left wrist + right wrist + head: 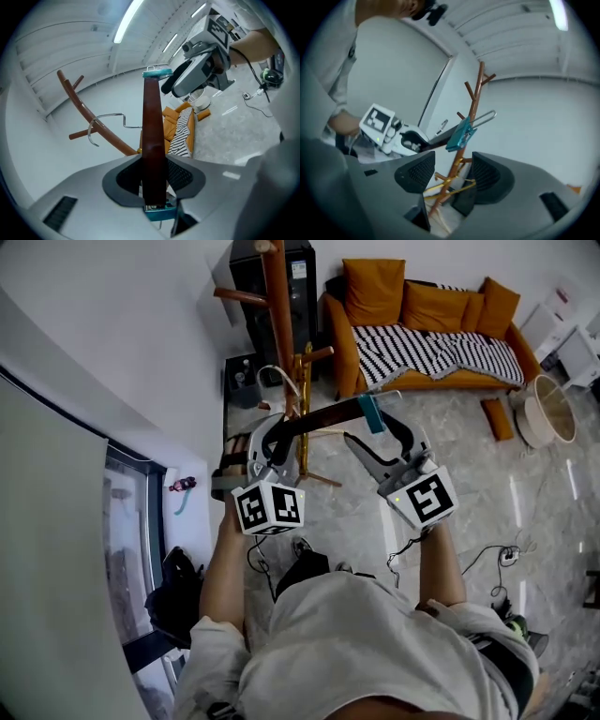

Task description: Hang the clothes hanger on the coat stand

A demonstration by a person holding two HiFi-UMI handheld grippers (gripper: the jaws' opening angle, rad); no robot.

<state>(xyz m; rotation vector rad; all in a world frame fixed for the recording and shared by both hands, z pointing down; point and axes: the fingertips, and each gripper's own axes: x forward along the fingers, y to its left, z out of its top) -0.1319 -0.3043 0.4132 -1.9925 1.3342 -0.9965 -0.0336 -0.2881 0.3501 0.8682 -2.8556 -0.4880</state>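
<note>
- A person is standing in a room, seen from above, and is holding a two-jaw gripper in each hand out in front of the body.
- The left gripper is clamping down on the hanger, with its jaws partly closed and both pads pressing on the dark brown wooden bar near one end.
- The right gripper is standing wide open and holding nothing; only the far-off stand is showing through the gap between its pads.
- The hanger is being held up in the air, roughly level in the head view, running from the left gripper across to the right gripper's jaws.
- A teal clip is sitting on the bar just beside the open right jaws, and a second teal clip is sitting at the bar's near end, behind the left pads.
- The hanger's metal hook is reaching out toward the wooden stand and overlapping its pole near a peg; whether it is touching cannot be told.
- The stand is rising just beyond both grippers, with short pegs sticking out from its pole.
- An orange sofa with a striped throw is standing against the far wall, and a round basket is sitting on the pale floor beside it.
</note>
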